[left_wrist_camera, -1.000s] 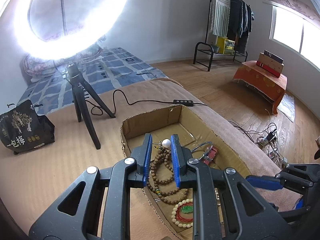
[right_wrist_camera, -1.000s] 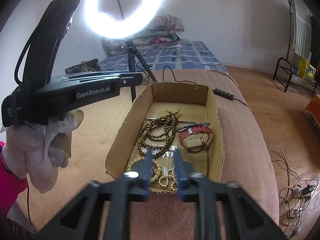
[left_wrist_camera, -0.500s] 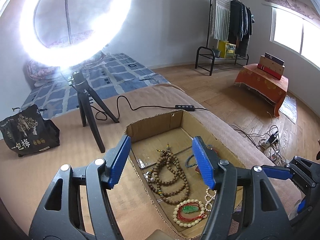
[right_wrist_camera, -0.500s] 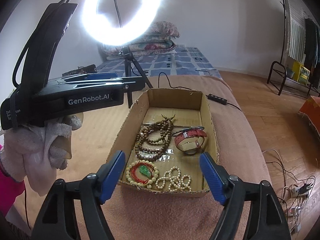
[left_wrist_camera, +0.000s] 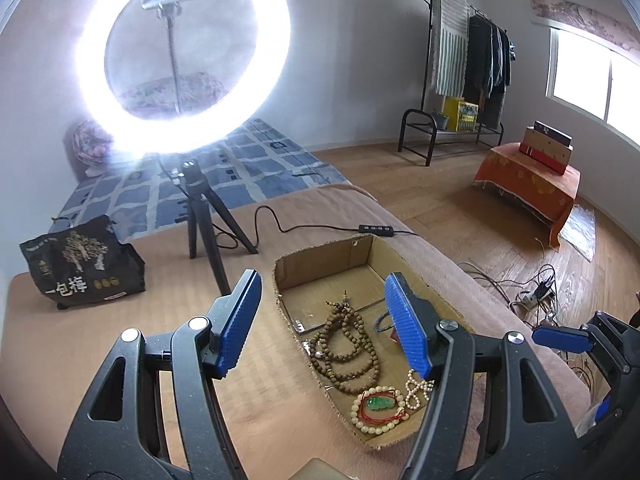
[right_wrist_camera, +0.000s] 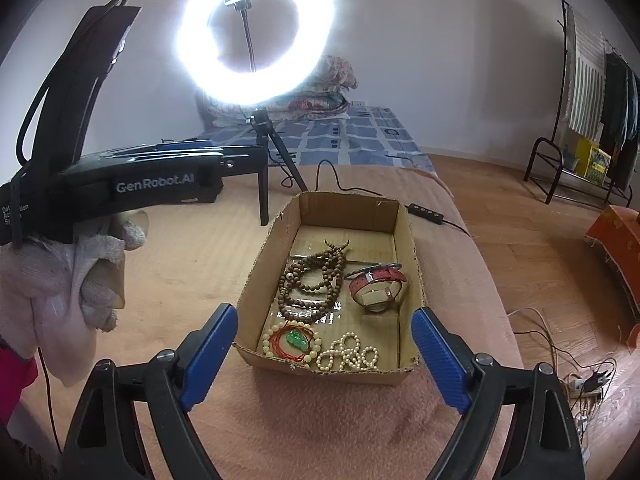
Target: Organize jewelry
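A shallow cardboard box [right_wrist_camera: 407, 240] [left_wrist_camera: 320, 264] sits on the brown-covered table. In it lie a brown wooden bead necklace [right_wrist_camera: 310, 288] [left_wrist_camera: 344, 344], a cream bead bracelet with a green pendant and red cord [right_wrist_camera: 294, 340] [left_wrist_camera: 378, 404], a white pearl strand [right_wrist_camera: 348, 356] [left_wrist_camera: 416, 386] and a red watch strap [right_wrist_camera: 376, 284]. My left gripper [left_wrist_camera: 324, 324] is open and empty, held above the box's left side. My right gripper [right_wrist_camera: 324, 356] is open and empty, above the box's near edge.
A lit ring light on a black tripod [left_wrist_camera: 200, 208] [right_wrist_camera: 260, 136] stands on the table behind the box, its cable and inline switch [left_wrist_camera: 374, 229] beside the box's far end. A black printed bag [left_wrist_camera: 80, 264] stands at the far left. The table's right edge drops to a wooden floor.
Both grippers have opened wide; they were nearly closed a second ago. The left one, which had a white bead between its pads, has risen and is empty. The right one has pulled back slightly.
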Action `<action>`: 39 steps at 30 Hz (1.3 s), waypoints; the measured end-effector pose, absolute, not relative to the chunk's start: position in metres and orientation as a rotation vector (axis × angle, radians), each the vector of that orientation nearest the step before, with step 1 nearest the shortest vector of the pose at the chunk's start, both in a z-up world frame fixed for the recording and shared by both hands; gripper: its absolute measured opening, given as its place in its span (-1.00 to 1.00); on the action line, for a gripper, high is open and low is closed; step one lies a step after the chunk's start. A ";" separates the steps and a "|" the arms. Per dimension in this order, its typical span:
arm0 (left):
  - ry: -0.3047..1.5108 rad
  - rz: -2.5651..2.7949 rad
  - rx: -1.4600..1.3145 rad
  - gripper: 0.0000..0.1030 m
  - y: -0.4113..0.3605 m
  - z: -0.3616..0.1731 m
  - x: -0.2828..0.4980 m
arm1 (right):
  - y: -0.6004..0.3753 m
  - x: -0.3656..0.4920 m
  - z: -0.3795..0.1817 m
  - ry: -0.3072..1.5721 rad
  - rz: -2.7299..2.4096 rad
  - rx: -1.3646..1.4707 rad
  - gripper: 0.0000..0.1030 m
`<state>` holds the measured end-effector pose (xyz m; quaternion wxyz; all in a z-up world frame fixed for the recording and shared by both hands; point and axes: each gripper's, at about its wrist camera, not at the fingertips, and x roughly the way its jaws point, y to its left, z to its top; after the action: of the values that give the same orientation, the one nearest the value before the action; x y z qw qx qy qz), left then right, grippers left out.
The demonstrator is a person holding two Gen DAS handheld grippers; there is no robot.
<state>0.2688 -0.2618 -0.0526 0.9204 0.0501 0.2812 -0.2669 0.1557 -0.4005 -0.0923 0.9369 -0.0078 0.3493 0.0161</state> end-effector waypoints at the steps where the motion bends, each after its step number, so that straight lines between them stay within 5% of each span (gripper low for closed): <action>1: 0.573 -0.545 0.102 0.29 -0.259 -0.049 0.266 | -0.400 0.154 -0.090 0.711 0.031 -0.016 0.77; 15: 0.515 -0.495 0.080 0.30 -0.196 -0.008 0.198 | -0.391 0.107 -0.052 0.628 -0.027 -0.030 0.98; 18: 0.515 -0.480 0.042 0.55 -0.178 -0.005 0.180 | -0.391 0.096 -0.046 0.612 -0.040 -0.023 0.99; 29: 0.513 -0.395 0.089 0.59 -0.142 0.000 0.129 | -0.395 0.068 -0.038 0.570 -0.123 -0.026 0.99; 39: 0.481 -0.346 0.101 0.97 -0.120 0.006 0.083 | -0.393 0.047 -0.030 0.540 -0.161 -0.055 0.99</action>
<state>0.0835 -0.1200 0.0060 0.9552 0.0499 0.2367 -0.1706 0.0474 -0.3928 -0.0303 0.9602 -0.0269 0.2664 -0.0797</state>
